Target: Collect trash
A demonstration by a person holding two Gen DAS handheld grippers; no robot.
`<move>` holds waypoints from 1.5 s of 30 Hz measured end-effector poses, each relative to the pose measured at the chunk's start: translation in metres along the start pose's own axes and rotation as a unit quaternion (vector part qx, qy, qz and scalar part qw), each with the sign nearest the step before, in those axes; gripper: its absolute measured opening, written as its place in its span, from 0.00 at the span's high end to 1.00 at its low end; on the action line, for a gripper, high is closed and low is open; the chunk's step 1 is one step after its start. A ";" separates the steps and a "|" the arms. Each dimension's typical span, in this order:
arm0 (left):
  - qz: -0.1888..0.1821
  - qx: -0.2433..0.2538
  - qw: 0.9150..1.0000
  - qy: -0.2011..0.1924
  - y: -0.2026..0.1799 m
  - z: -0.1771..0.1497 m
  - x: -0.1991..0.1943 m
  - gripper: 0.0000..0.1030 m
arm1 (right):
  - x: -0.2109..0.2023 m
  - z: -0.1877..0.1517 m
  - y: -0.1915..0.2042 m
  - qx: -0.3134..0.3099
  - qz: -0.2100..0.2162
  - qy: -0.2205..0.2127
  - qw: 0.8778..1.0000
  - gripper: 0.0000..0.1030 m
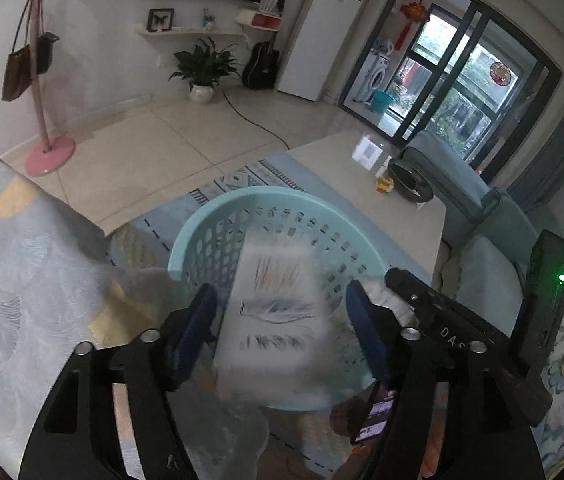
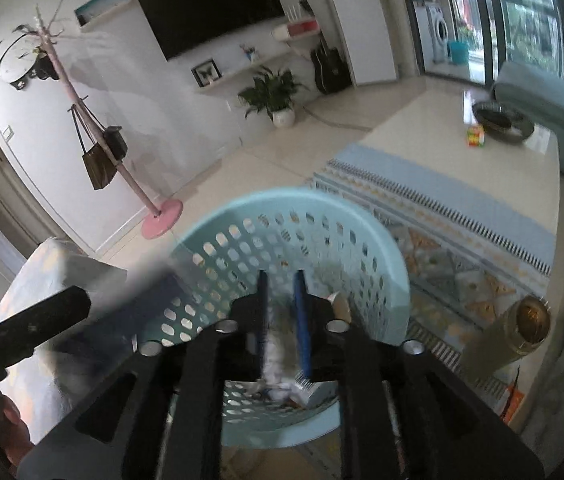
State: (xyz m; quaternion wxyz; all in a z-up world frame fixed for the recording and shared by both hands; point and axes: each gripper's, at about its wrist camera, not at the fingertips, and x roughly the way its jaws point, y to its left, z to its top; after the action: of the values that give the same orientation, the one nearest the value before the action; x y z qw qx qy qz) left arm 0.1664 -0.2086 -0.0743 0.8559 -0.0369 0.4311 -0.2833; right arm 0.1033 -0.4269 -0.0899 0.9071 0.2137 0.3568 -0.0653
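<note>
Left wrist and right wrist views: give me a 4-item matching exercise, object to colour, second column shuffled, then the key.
Things:
1. laundry-style basket
2. coat stand base
3. guitar
4. plant pot

Colours:
A. white
B. black
C. light blue
D. pink

Pairs: 1-C, 2-D, 3-B, 4-A

The basket also shows in the right wrist view, directly below both grippers.
</note>
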 end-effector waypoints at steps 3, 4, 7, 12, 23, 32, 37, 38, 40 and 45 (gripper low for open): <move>0.005 0.001 1.000 -0.003 0.003 -0.001 -0.004 0.32 | 0.000 -0.007 0.006 -0.008 -0.001 -0.003 1.000 0.49; 0.005 -0.002 1.000 -0.006 0.006 -0.002 -0.007 0.32 | -0.002 -0.009 0.011 -0.013 -0.001 -0.008 1.000 0.46; 0.006 -0.005 1.000 -0.018 0.012 -0.003 -0.023 0.32 | -0.007 -0.012 0.022 -0.024 0.008 -0.006 1.000 0.46; 0.026 -0.001 0.998 -0.052 0.022 -0.016 -0.068 0.25 | -0.030 -0.021 0.056 -0.059 0.017 -0.007 0.998 0.46; 0.127 0.009 0.980 -0.155 0.048 -0.068 -0.181 0.16 | -0.108 -0.058 0.149 -0.160 0.025 -0.061 0.985 0.33; 0.211 0.005 0.956 -0.203 0.065 -0.117 -0.221 0.14 | -0.155 -0.094 0.199 -0.183 -0.022 -0.145 0.972 0.24; 0.250 -0.016 0.940 -0.232 0.077 -0.135 -0.227 0.14 | -0.175 -0.107 0.204 -0.189 -0.032 -0.173 0.966 0.21; 0.255 -0.016 0.937 -0.239 0.077 -0.138 -0.227 0.14 | -0.176 -0.109 0.203 -0.190 -0.035 -0.174 0.966 0.20; 0.261 -0.016 0.932 -0.251 0.078 -0.143 -0.231 0.14 | -0.178 -0.113 0.203 -0.191 -0.043 -0.175 0.965 0.20; 0.250 -0.016 0.932 -0.262 0.076 -0.147 -0.236 0.09 | -0.177 -0.121 0.197 -0.186 -0.053 -0.171 0.966 0.16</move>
State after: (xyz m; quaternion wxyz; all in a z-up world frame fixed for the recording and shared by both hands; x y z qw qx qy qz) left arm -0.0215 0.0040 -0.0205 0.9809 -0.0142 0.1910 -0.0336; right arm -0.0485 -0.2034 0.0176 0.9737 0.0076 0.2129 -0.0814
